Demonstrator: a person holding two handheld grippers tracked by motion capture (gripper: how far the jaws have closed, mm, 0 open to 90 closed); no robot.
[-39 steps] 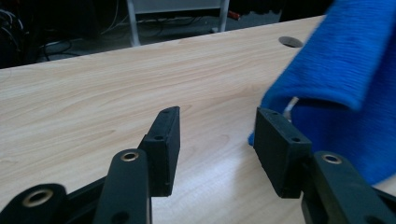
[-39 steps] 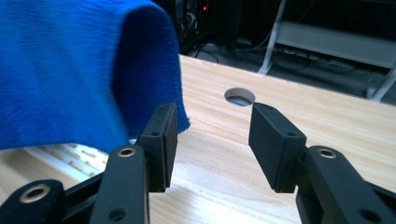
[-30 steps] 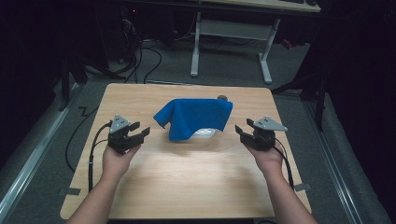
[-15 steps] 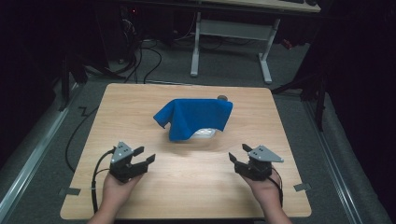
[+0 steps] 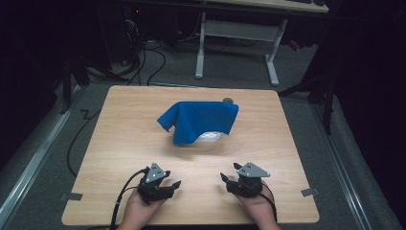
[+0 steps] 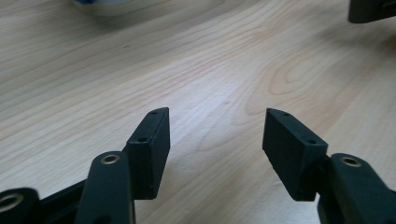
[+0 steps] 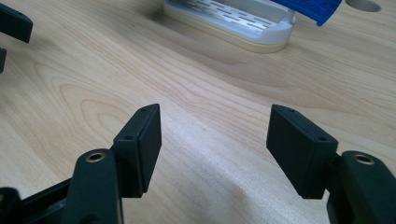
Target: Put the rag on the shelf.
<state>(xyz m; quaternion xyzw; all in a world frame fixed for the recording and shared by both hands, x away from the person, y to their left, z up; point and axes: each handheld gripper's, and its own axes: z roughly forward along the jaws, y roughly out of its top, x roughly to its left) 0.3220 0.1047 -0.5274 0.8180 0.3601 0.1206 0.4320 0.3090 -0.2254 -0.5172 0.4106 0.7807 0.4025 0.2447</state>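
We hold two tongs low over the near edge of the worktop (image 5: 119, 120): the left tongs (image 5: 173, 185) and the right tongs (image 5: 224, 178), each with its jaws having just opened to stand wide with nothing between them. Well ahead of both, near the middle, lies one blue cloth (image 5: 201, 120) draped over one white slotted tray (image 7: 233, 18), which peeks out beneath its near edge. One round hole (image 7: 363, 4) sits in the wood beyond.
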